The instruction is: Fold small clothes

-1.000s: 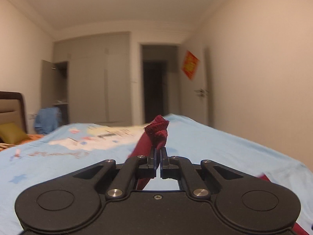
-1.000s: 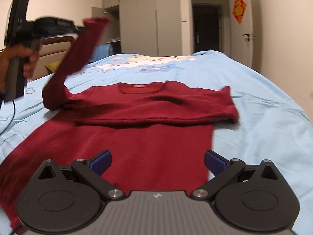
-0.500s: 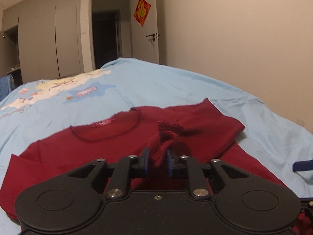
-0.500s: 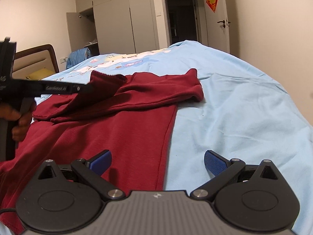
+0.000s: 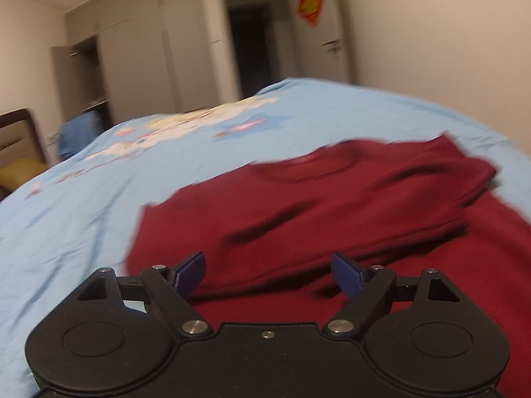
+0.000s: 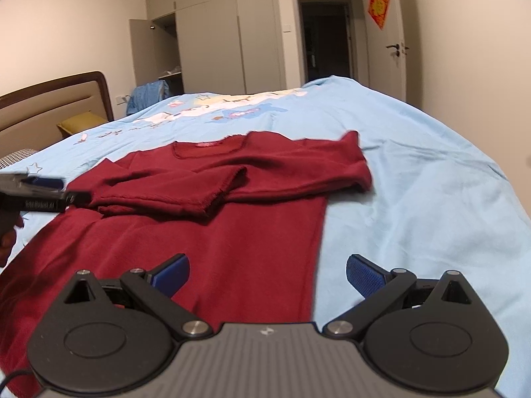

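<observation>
A dark red long-sleeved sweater (image 6: 252,232) lies flat on the light blue bed sheet (image 6: 431,199), neck towards the wardrobe. Both sleeves are folded across the chest; the left sleeve's cuff (image 6: 222,195) rests near the middle. My left gripper (image 5: 268,273) is open and empty, just above the sweater's (image 5: 332,205) left shoulder side. It also shows at the left edge of the right wrist view, the left gripper (image 6: 43,195) held by a hand. My right gripper (image 6: 267,277) is open and empty over the sweater's lower right hem.
A brown headboard (image 6: 56,99) and a yellow pillow (image 6: 79,122) are at the left. A blue garment (image 6: 146,96) hangs by the open wardrobe (image 6: 159,53). A dark doorway (image 6: 327,39) and a door with a red decoration (image 6: 380,5) stand behind the bed.
My left gripper carried the left sleeve down across the chest, let it go and opened, then drew back to the left. My right gripper stayed open near the hem.
</observation>
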Available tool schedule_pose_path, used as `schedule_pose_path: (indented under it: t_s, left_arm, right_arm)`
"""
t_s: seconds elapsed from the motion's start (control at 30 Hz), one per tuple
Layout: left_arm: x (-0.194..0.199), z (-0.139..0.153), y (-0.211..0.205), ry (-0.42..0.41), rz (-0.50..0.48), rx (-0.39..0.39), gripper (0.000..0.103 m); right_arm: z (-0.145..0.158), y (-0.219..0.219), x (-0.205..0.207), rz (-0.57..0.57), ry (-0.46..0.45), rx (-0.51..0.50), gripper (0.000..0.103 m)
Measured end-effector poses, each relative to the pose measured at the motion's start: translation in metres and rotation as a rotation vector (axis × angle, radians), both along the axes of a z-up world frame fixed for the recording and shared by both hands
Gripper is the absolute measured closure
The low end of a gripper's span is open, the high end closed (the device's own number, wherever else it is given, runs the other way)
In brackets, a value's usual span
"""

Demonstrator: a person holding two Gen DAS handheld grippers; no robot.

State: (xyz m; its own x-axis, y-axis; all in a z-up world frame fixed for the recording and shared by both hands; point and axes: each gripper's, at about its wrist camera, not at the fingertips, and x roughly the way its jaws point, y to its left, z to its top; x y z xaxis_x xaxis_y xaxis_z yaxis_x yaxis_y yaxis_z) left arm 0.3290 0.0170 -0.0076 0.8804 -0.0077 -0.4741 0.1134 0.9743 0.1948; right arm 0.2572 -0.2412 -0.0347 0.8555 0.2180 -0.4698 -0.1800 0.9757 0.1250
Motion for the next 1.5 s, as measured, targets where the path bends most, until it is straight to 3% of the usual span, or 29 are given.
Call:
schedule_pose_path:
  t_s: [0.13,0.3,0.43,0.57,0.63,0.77,0.87,0.93,1.0,1.1,1.23,1.33,1.5]
  left_arm:
    - [0.005,-0.015,0.044,0.03,0.139,0.102,0.019]
    - [0.017,-0.023,0.076,0.031,0.153,0.128,0.014]
    - [0.029,-0.025,0.066,-0.002,0.118,0.243,0.012]
    - [0.04,-0.028,0.056,-0.045,0.106,0.334,0.013]
    - [0.046,-0.026,0.055,-0.069,0.126,0.349,0.016]
    - [0.055,-0.019,0.064,-0.104,0.203,0.33,0.021]
    - [0.054,-0.016,0.069,-0.132,0.206,0.319,0.031]
    - [0.052,-0.017,0.066,-0.131,0.163,0.319,0.047]
    - [0.051,-0.019,0.061,-0.123,0.119,0.348,0.069]
    - [0.048,-0.022,0.054,-0.129,0.095,0.379,0.089]
    - [0.045,-0.017,0.062,-0.109,0.146,0.335,0.094]
    - [0.052,-0.028,0.072,-0.019,0.171,0.333,0.095]
    - [0.053,-0.029,0.07,0.027,0.149,0.349,0.09]
  right_arm:
    - [0.008,0.017,0.024,0.044,0.001,-0.015,0.0]
    - [0.013,0.044,0.066,0.09,-0.018,-0.007,0.0]
    - [0.012,0.067,0.104,0.103,-0.046,-0.005,0.0]
    - [-0.002,0.08,0.138,0.086,-0.013,-0.008,0.0]
    - [-0.015,0.081,0.146,0.069,0.026,-0.011,0.0]
    - [-0.023,0.076,0.143,0.075,0.01,0.018,0.0]
    - [-0.025,0.075,0.145,0.077,0.022,0.022,0.0]
    - [-0.025,0.076,0.145,0.076,0.022,0.02,0.0]
    - [-0.025,0.076,0.144,0.076,0.021,0.021,0.0]
    - [-0.025,0.076,0.144,0.077,0.022,0.024,0.0]
    - [-0.024,0.076,0.146,0.078,0.021,0.026,0.0]
    - [-0.024,0.077,0.146,0.079,0.019,0.022,0.0]
    - [-0.023,0.077,0.148,0.078,0.026,0.016,0.0]
